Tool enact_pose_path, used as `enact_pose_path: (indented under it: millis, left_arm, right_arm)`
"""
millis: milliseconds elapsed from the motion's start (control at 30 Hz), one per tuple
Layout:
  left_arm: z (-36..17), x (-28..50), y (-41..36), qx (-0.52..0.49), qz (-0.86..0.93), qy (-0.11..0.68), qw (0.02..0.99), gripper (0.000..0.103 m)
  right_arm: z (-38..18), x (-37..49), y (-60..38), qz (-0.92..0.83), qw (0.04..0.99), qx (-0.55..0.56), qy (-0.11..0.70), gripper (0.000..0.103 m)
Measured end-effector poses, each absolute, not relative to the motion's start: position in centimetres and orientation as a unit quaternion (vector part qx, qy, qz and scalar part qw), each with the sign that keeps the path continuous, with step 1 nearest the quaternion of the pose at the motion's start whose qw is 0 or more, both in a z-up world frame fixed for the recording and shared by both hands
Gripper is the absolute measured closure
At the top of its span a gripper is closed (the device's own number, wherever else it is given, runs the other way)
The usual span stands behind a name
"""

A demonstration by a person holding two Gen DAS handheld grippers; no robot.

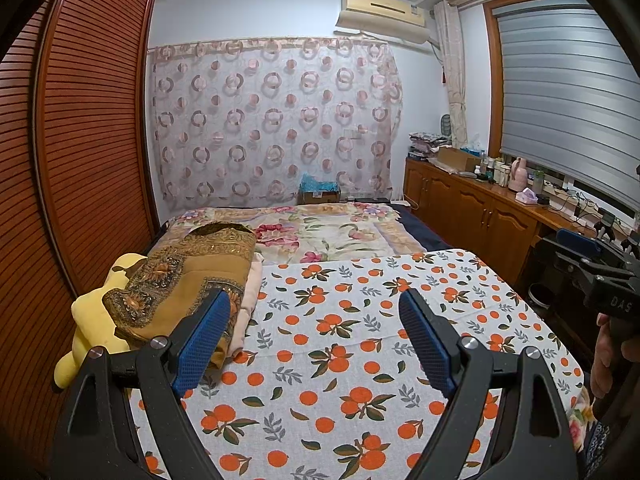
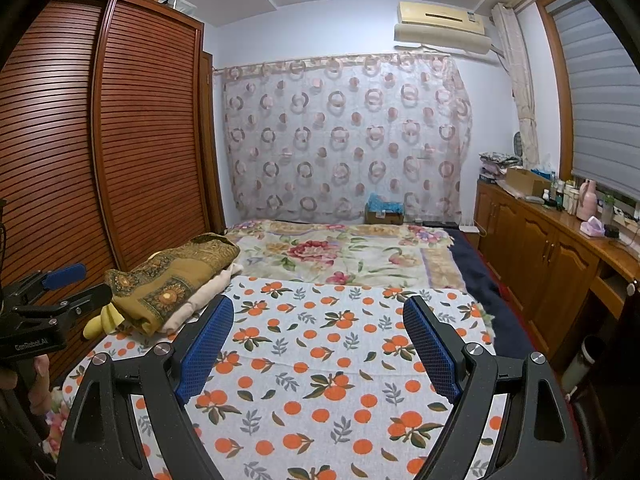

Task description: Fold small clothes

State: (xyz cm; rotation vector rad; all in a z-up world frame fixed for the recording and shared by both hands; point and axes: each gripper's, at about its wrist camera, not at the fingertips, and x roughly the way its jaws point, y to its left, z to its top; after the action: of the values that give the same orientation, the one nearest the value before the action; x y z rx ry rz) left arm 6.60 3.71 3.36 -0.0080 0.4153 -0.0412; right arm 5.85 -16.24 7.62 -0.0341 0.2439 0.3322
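A pile of small clothes lies at the left of the orange-print cloth (image 1: 340, 360) (image 2: 320, 360): a brown patterned garment (image 1: 188, 280) (image 2: 172, 280) on top, a cream one (image 1: 248, 300) (image 2: 208, 292) under it and a yellow one (image 1: 92, 320) (image 2: 100, 320) at the left edge. My left gripper (image 1: 316, 320) hovers open over the cloth, its left finger (image 1: 204, 344) just in front of the pile, nothing between the blue pads. My right gripper (image 2: 320, 324) is open too and holds nothing, with the pile ahead on its left. Each gripper shows at the side of the other's view: right gripper (image 1: 600, 276), left gripper (image 2: 48, 296).
A floral bedspread (image 1: 320, 232) (image 2: 340, 252) covers the bed beyond the cloth. A slatted wooden wardrobe (image 1: 88, 140) (image 2: 120, 140) stands close on the left. A wooden cabinet (image 1: 472, 204) (image 2: 540, 248) crowded with bottles and boxes runs along the right. A person's hand (image 1: 604, 356) grips the right handle.
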Motion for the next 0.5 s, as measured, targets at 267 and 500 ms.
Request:
enact_pose_path:
  millis: [267, 500]
  left_arm:
    - [3.37, 6.62, 3.7, -0.004, -0.02, 0.206, 0.978, 0.016]
    - [3.4, 6.61, 3.64, -0.004, -0.02, 0.207, 0.978, 0.016]
  right_arm:
    - [7.58, 5.8, -16.09, 0.164, 0.979, -0.018, 0.12, 0.015]
    - [7.57, 5.83, -16.16, 0.165, 0.979, -0.018, 0.12, 0.015]
